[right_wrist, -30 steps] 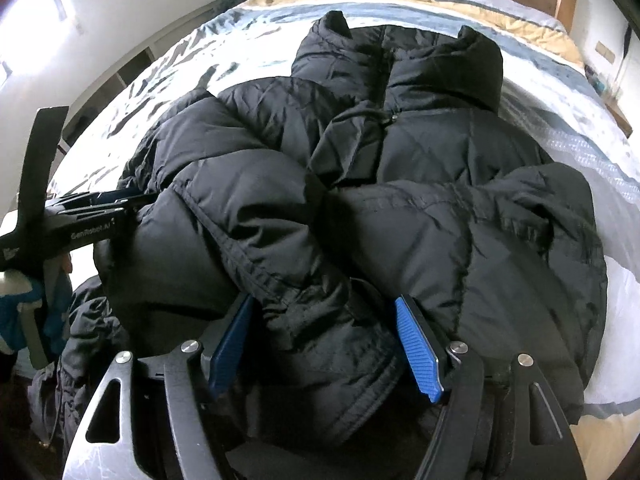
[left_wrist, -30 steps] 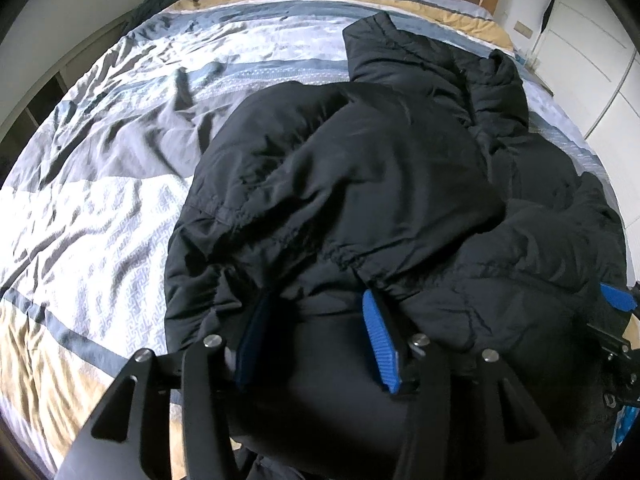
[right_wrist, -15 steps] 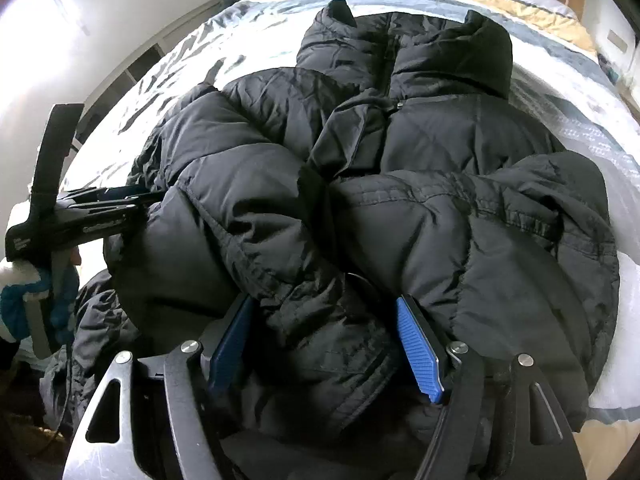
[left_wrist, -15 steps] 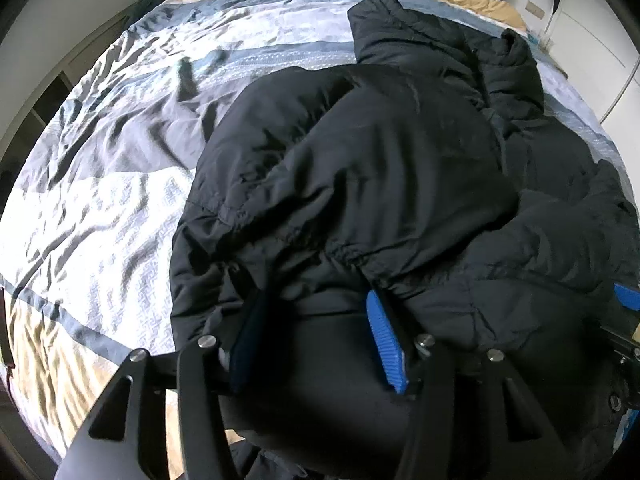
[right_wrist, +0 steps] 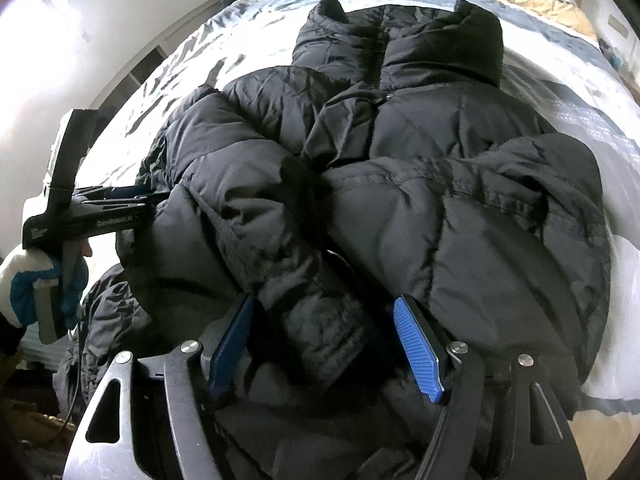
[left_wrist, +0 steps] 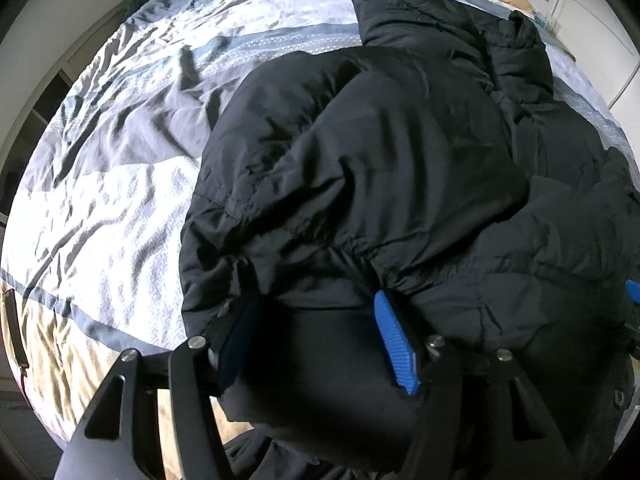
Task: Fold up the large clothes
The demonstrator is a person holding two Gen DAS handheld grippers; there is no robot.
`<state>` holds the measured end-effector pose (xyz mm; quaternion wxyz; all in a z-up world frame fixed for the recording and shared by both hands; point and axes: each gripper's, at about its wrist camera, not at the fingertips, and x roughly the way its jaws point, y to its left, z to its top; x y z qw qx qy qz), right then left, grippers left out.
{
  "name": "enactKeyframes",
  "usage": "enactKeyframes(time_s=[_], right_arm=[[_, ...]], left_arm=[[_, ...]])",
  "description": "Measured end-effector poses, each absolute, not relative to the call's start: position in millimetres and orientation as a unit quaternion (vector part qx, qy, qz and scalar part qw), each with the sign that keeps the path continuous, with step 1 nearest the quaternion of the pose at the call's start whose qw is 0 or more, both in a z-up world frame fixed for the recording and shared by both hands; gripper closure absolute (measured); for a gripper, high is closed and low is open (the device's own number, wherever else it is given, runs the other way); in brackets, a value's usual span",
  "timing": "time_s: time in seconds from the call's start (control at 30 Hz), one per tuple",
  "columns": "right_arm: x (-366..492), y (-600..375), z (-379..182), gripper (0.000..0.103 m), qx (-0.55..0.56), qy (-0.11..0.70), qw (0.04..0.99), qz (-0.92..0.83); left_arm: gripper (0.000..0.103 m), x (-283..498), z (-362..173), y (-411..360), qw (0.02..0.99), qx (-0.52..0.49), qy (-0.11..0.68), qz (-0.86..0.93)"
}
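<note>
Your puffy black padded jacket (right_wrist: 400,184) lies on the striped bed (left_wrist: 120,184). Your left gripper (left_wrist: 318,338) is opening around its hem; your right gripper (right_wrist: 326,346) pinches a sleeve. Lift both together.

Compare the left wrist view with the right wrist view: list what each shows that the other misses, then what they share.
Only the left wrist view: a wide stretch of striped bedspread beside the jacket, and white cupboard doors.

Only the right wrist view: the jacket's collar seen head-on, and a gloved hand holding the left gripper.

Both: the black puffer jacket on the bed, with jacket fabric between that camera's own blue-padded jaws; the left jaws are opening.
</note>
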<state>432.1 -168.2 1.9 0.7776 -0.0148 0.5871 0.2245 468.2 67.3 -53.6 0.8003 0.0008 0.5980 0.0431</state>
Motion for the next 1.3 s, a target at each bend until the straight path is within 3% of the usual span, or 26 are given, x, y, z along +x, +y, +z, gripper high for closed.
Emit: enactKeyframes(time_s=[0.43, 0.67, 0.93, 1.3], right_arm=[[441.8, -205.1, 14.5, 0.033, -0.019, 0.581, 0.791, 0.190], [475.7, -230.5, 35.0, 0.032, -0.023, 0.555, 0.816, 0.160], [560.5, -260.9, 50.4, 0.032, -0.008, 0.507, 0.851, 0.135], [708.9, -275.4, 27.3, 0.024, 0.100, 0.471, 0.860, 0.166]], left_arm=[[0.041, 468.6, -56.7, 89.7, 0.785, -0.043, 0.617, -0.015], [0.041, 485.9, -14.5, 116.2, 0.805, -0.068, 0.589, -0.021], [0.041, 584.2, 16.5, 146.0, 0.823, -0.077, 0.562, -0.038], [0.041, 753.0, -24.9, 131.3, 0.814, -0.177, 0.537, -0.132]])
